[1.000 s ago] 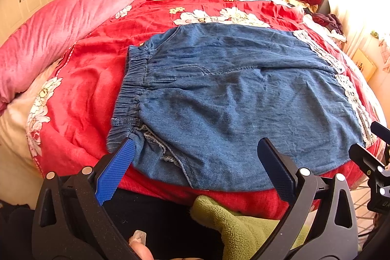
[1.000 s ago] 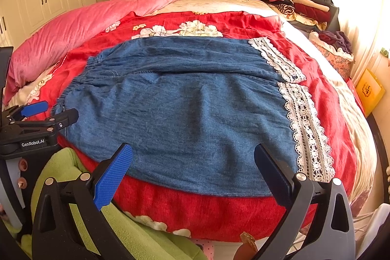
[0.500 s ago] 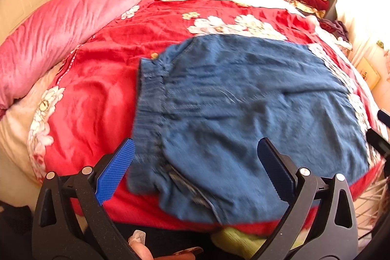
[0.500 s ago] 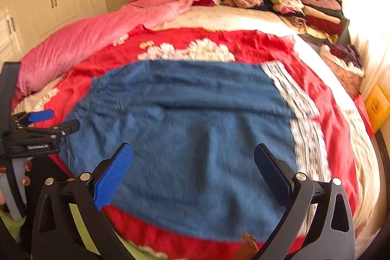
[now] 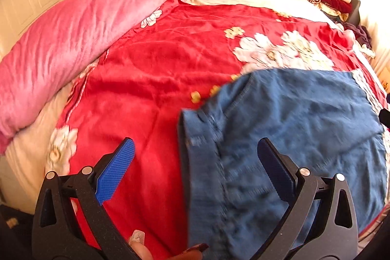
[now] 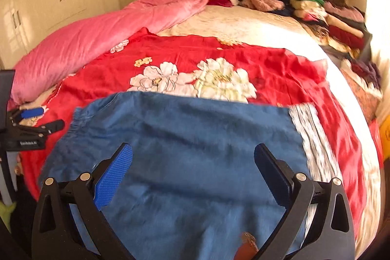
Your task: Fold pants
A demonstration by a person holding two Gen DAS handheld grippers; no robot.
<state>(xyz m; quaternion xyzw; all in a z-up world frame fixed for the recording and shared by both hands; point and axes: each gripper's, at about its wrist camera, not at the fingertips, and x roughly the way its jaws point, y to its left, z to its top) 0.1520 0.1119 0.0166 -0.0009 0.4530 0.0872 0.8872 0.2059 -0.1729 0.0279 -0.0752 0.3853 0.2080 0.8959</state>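
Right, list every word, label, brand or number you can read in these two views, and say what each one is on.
"GenRobot.AI", blurred and only just legible: white print on the black body of the left tool, seen in the right wrist view.
Yellow object at the right edge of the bed: it bears a dark mark, too blurred and cut off to read.
Denim pants: no readable label or tag.
Nothing readable in the left wrist view.

The bed [image 6: 243, 23] carries a red flowered blanket [image 6: 195, 60], a pink quilt [image 6: 97, 38] and piled clothes [image 6: 329, 16]; denim pants [image 6: 195, 150] lie on the blanket.
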